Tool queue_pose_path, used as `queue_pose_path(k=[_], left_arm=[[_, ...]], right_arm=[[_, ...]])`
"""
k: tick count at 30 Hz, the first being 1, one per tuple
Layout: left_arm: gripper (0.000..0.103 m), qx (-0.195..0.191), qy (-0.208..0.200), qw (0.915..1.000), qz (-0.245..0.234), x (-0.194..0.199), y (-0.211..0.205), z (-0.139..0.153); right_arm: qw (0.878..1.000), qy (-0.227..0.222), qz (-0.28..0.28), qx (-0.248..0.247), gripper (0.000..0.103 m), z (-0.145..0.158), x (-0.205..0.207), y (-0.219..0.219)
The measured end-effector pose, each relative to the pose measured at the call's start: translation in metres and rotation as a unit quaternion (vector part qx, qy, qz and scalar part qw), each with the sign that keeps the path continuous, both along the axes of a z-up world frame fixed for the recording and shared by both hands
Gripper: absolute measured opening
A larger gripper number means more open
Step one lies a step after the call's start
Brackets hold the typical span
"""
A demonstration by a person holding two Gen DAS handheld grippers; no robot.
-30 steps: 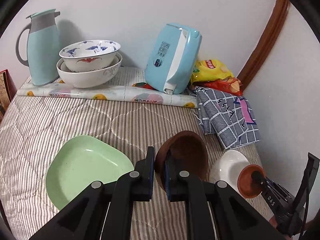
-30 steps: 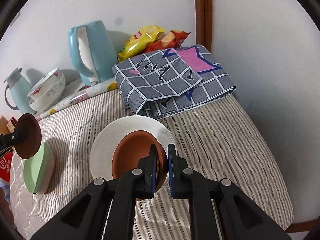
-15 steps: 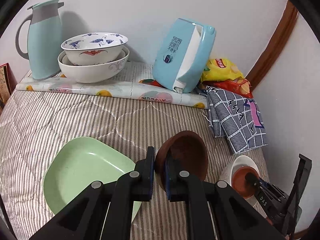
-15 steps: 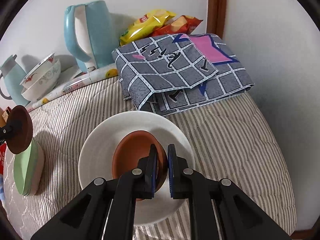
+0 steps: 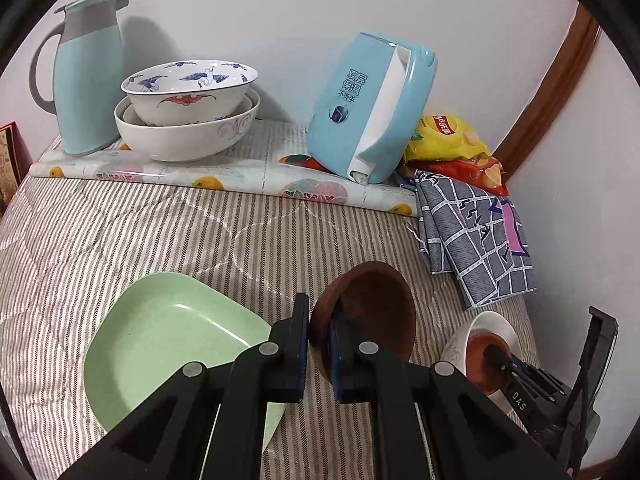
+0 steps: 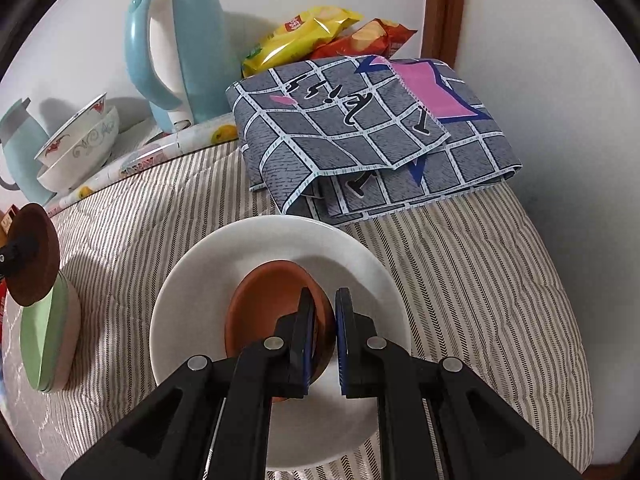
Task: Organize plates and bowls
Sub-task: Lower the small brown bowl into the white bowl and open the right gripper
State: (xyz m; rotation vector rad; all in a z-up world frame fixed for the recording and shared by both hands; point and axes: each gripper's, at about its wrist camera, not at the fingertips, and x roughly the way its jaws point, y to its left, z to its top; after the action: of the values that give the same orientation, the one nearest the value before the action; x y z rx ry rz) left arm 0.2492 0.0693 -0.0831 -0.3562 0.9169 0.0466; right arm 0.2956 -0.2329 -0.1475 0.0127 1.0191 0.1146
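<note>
My left gripper (image 5: 319, 334) is shut on the rim of a dark brown bowl (image 5: 372, 312) and holds it above the striped cloth, beside a green square plate (image 5: 160, 340). My right gripper (image 6: 323, 332) is shut on the rim of a terracotta bowl (image 6: 268, 304), which sits low inside a white plate (image 6: 224, 256). In the left wrist view that terracotta bowl (image 5: 482, 354), the white plate (image 5: 486, 322) and the right gripper (image 5: 496, 356) are at lower right. In the right wrist view the dark brown bowl (image 6: 34, 256) hangs over the green plate (image 6: 46, 344) at the left edge.
Two stacked white patterned bowls (image 5: 188, 116) and a teal jug (image 5: 88, 76) stand at the back left. A tilted blue kettle (image 5: 368, 108), snack bags (image 5: 448, 136) and a folded grey checked cloth (image 6: 380, 136) lie at the back right by the wall.
My right gripper has lowered the terracotta bowl into the white plate. My left gripper has moved forward a little with the dark bowl still held.
</note>
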Motion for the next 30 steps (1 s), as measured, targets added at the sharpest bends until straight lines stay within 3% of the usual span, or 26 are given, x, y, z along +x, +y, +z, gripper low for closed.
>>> queue_pose_path(k=[14,23,26,30], left_arm=[[0.009,-0.008,0.004,1.0,0.003,-0.002,0.002,-0.003],[0.009,-0.011,0.004,0.9999,0.001,-0.006,0.005,-0.003],[0.009,-0.011,0.005,0.9999,-0.003,-0.007,0.003,-0.003],[0.009,-0.01,0.003,0.9999,-0.007,-0.01,0.001,0.0]], right_arm=[[0.998,0.026,0.016,-0.061,0.013,-0.008,0.004,0.015],[0.993,0.023,0.029,-0.108,0.024,-0.015,0.001,0.028],[0.994,0.025,0.026,-0.1,0.025,-0.015,0.0,0.028],[0.995,0.016,0.026,-0.09,0.036,-0.008,-0.005,0.026]])
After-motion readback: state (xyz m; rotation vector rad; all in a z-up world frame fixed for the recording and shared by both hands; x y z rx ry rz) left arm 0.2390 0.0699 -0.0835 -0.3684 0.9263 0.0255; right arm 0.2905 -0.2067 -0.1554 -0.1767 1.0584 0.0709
